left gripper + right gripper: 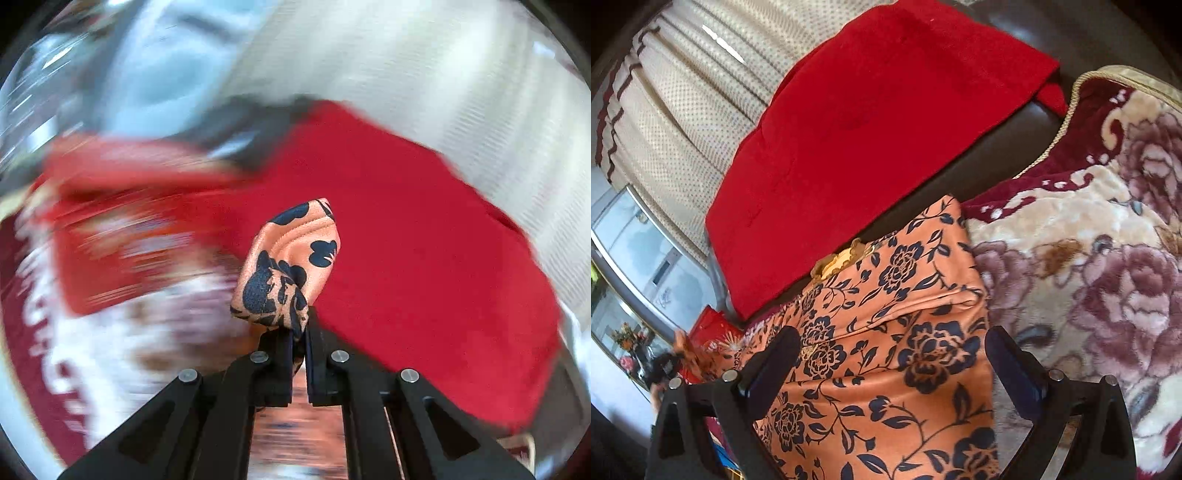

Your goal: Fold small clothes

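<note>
- Left wrist view: looks forward along the left gripper (299,332) from close range, its black fingers at bottom centre, facing a red cloth (424,258) in the frame's middle; the surroundings are motion-blurred.
- Right wrist view: looks down over the right gripper (890,350) at the orange floral garment (886,350), close below.
- Shared: red cloth (868,129), floral garment (288,269), pale curtain (424,55) (683,122).

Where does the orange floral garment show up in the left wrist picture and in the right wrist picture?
Left wrist: a bunched corner of the orange floral garment at centre, pinched in the shut left gripper.
Right wrist: spread across the lower middle, under the open right gripper.
Shared landmark: the red cloth behind it.
</note>
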Motion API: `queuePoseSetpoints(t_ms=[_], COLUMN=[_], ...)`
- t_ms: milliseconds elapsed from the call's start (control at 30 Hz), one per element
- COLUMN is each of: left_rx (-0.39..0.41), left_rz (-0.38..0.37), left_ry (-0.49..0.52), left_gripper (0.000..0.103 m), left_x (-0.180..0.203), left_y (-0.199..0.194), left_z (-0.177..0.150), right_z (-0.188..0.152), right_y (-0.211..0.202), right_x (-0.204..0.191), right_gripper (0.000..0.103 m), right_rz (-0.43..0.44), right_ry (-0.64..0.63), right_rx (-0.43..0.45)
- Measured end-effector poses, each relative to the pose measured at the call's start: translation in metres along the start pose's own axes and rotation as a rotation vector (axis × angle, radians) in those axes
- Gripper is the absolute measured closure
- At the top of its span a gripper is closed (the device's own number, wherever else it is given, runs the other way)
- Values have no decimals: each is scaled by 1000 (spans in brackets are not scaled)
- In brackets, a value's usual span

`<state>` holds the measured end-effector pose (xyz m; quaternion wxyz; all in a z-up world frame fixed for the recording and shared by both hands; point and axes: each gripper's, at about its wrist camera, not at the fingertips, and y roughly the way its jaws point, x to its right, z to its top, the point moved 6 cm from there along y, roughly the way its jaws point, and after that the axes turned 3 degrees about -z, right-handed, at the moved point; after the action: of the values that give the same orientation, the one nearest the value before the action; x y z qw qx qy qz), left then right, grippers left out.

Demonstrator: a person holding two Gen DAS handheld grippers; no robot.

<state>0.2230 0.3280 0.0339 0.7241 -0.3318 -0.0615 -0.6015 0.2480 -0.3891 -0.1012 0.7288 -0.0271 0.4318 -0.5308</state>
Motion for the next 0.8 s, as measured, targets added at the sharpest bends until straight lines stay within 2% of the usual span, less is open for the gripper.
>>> queuePoseSetpoints(t_ms=[100, 200, 233, 300, 333, 367, 400, 433, 467, 533, 600, 700, 733, 800], left_rx=[-47, -137, -153, -214, -264, -329, -393, -542, -620, -658, -630, -549, -515, -461], left_rz=[-173, -303, -317, -356, -370, -366, -347, -313, -304, -293, -309, -324, -291, -220], left_ry=[130, 220, 241, 313, 356, 392, 419, 476, 502, 499, 446, 312, 282, 239], left_gripper=[98, 98, 98, 95, 92, 82, 39, 15, 17, 17, 17, 16, 16, 16], left_x=[121, 223, 240, 281, 296, 305, 307, 303, 294, 268, 239, 187, 159, 120], left_y=[5, 20, 25, 36, 45, 60, 71, 90, 95, 98, 89, 66, 61, 57], left_z=[-24, -77, -90, -135, -161, -191, -213, -249, -268, -279, -262, -219, -201, -176], right_z=[2, 6, 6, 8, 9, 9, 10, 11, 12, 15, 17, 24, 27, 31], right_y=[-12, -25, -29, -34, -35, -35, -35, -35, -33, -26, -17, 7, 21, 48], right_x=[10, 19, 23, 32, 36, 38, 40, 40, 39, 31, 20, -9, -22, -35], right_gripper=[2, 2, 2, 2, 2, 2, 1, 1, 1, 1, 1, 1, 1, 1], right_rz=[20, 29, 28, 28, 35, 36, 29, 28, 32, 39, 63, 119, 150, 147], right_ry=[37, 62, 70, 93, 110, 118, 127, 131, 129, 123, 108, 83, 81, 84], right_rx=[28, 58, 66, 76, 75, 72, 77, 78, 75, 49, 27, -33, -68, -124])
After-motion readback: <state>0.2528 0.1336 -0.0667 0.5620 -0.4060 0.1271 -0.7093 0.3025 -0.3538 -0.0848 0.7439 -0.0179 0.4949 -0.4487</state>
